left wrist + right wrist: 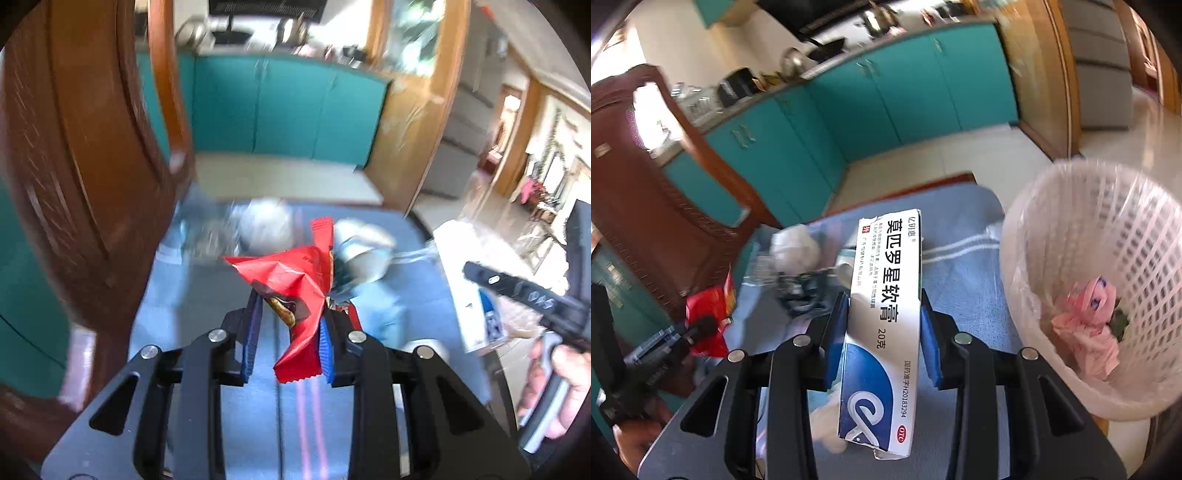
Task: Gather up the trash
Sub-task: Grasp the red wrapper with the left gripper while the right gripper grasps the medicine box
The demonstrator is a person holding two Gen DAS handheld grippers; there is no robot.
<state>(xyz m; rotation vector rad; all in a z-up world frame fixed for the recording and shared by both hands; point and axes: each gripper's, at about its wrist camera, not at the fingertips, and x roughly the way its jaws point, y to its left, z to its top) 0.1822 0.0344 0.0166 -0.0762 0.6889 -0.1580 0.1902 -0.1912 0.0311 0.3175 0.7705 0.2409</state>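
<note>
Trash in both grippers: left gripper [290, 321] pinches a crumpled red wrapper [295, 284]; right gripper [884, 314] clamps a torn white-and-blue ointment box [886, 325].

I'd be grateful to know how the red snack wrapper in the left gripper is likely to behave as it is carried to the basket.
The red wrapper looks crumpled and thin, so it is probably floppy and very light. Its glossy film may be slippery between the left gripper pads, which pinch only its middle. Both ends hang free, so it could flutter or shift.
</note>
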